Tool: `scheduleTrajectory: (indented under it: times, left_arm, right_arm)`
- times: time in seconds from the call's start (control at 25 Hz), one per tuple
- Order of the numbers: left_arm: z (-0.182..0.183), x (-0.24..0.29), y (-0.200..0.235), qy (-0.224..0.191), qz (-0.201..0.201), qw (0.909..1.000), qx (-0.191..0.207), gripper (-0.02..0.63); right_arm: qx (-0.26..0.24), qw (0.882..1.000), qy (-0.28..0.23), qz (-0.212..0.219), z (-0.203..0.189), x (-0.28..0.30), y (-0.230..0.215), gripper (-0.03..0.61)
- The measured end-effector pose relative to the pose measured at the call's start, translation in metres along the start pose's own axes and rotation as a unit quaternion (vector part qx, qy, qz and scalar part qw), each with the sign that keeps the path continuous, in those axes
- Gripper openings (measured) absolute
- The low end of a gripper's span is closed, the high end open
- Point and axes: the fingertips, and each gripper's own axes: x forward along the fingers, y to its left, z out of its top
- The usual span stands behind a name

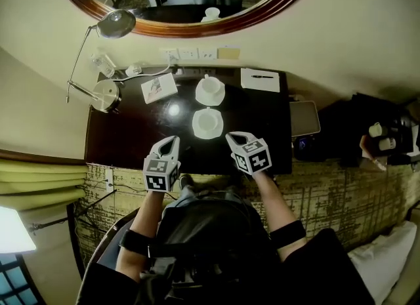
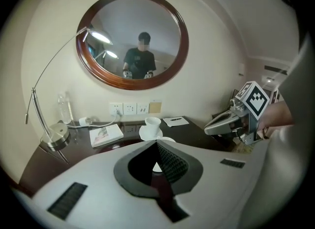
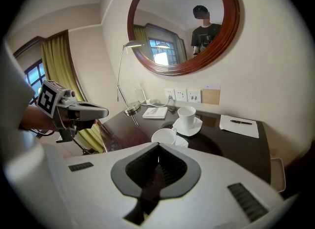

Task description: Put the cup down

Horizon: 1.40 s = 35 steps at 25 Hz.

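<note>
Two white cups stand on white saucers on the dark table. The near cup sits mid-table, and the far cup is behind it near the wall. My left gripper hovers over the table's front edge, left of the near cup, shut and empty. My right gripper is to that cup's right, also shut and empty. In the right gripper view the near cup and far cup stand just beyond my jaws. The left gripper view shows the far cup; the near cup is mostly hidden behind the jaws.
A desk lamp and a water bottle occupy the table's left back corner. A booklet lies beside them, and a notepad with pen at the back right. A round mirror hangs above. Yellow curtains are at left.
</note>
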Motion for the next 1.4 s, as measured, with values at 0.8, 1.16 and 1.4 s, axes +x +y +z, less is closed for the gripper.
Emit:
scheduleTrajectory:
  times: [0.8,1.16,1.4]
  left_arm:
    - [-0.003,0.007,0.013,-0.008,0.005,0.9999,-0.006,-0.012]
    - [-0.005,0.022,0.034,0.000,-0.014,0.9996,0.025,-0.011]
    - [-0.005,0.037,0.058,-0.002,-0.015,0.9994,0.033,-0.011]
  right_arm:
    - [0.023,0.999,-0.005,-0.035,-0.026,0.022,0.006,0.037]
    - [0.058,0.993,-0.015,-0.101,-0.060,0.071,0.020,0.441]
    - [0.057,0.986,-0.050,-0.151,-0.056,0.109,0.010,0.514]
